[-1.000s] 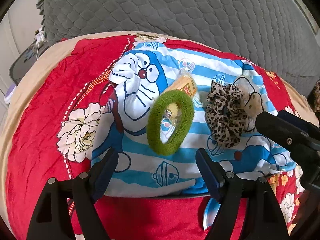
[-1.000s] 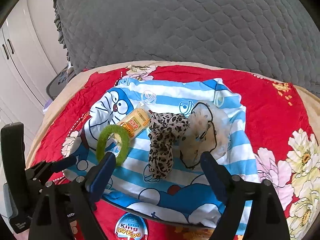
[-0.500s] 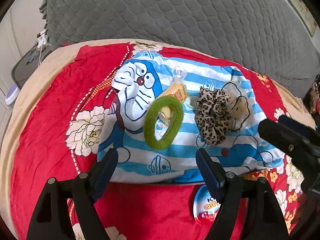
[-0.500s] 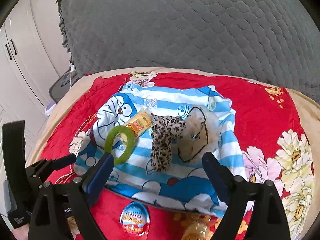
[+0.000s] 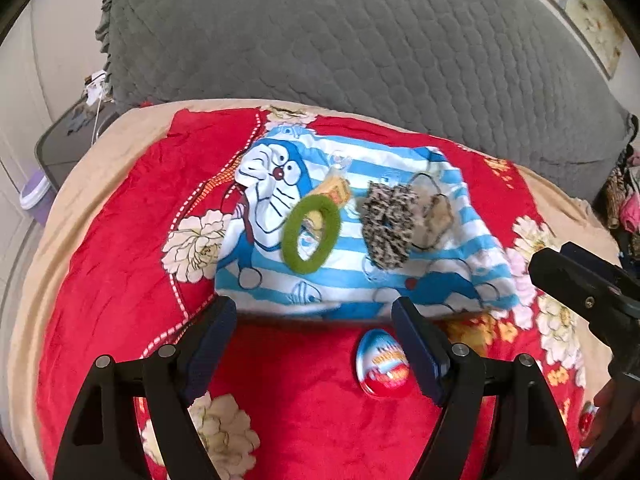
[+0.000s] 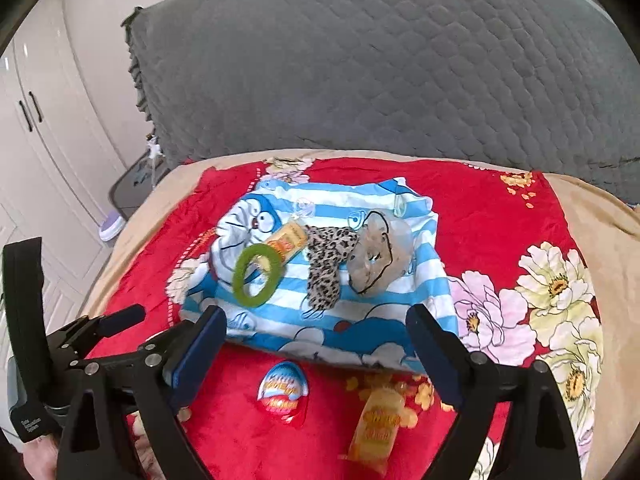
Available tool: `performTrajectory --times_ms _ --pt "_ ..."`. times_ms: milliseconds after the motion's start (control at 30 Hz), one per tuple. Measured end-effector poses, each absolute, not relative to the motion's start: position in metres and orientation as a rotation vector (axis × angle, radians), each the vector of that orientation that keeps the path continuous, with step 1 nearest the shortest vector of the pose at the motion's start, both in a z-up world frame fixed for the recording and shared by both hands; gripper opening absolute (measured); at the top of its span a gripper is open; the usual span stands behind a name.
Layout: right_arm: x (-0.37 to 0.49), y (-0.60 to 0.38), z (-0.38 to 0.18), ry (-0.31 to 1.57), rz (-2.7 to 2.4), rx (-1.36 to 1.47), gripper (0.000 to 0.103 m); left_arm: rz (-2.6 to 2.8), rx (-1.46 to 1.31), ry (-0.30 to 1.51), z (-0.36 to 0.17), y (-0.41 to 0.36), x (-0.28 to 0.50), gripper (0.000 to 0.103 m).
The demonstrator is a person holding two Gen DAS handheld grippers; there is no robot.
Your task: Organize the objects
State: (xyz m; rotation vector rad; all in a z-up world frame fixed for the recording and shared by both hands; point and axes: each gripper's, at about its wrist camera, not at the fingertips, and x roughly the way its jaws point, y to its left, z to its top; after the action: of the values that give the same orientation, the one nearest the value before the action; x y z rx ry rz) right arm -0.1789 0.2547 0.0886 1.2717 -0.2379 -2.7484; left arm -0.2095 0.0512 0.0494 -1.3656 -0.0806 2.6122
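1. At the bottom of the left wrist view, the left gripper (image 5: pixel 314 344) is seen with its fingers spread wide; nothing is held between them.
2. At the bottom of the right wrist view, the right gripper (image 6: pixel 316 354) is likewise seen spread wide and holding nothing; its fingers have just been opening, with only blanket visible in the gap.
3. Just beyond the fingers, low in the frame, a foil-wrapped chocolate egg (image 6: pixel 283 393) is found lying on the red floral blanket (image 6: pixel 492 236); a yellow snack packet (image 6: pixel 377 424) is laid beside it to the right.
4. In the middle of both views, a blue-striped cartoon cloth (image 5: pixel 348 280) is spread over the blanket.
5. On that cloth, a green hair ring (image 5: pixel 311 233) is seen at centre left, resting partly on a second yellow packet (image 5: pixel 334 194).
6. To the right of the ring, a leopard-print scrunchie (image 5: pixel 387 224) is placed, touching a beige sheer scrunchie (image 5: pixel 434 216) further right.
7. Across the top of the frame, a grey quilted pillow (image 5: pixel 360 40) is seen behind the blanket.
8. At upper left in the right wrist view, white cupboard doors (image 6: pixel 48 120) are visible.
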Motion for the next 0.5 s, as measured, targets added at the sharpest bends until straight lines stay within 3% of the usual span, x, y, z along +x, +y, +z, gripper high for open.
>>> performTrajectory --times_ms 500 --pt "-0.088 0.262 0.142 -0.293 -2.792 1.179 0.092 2.605 -1.273 -0.068 0.099 0.059 -0.134 0.081"
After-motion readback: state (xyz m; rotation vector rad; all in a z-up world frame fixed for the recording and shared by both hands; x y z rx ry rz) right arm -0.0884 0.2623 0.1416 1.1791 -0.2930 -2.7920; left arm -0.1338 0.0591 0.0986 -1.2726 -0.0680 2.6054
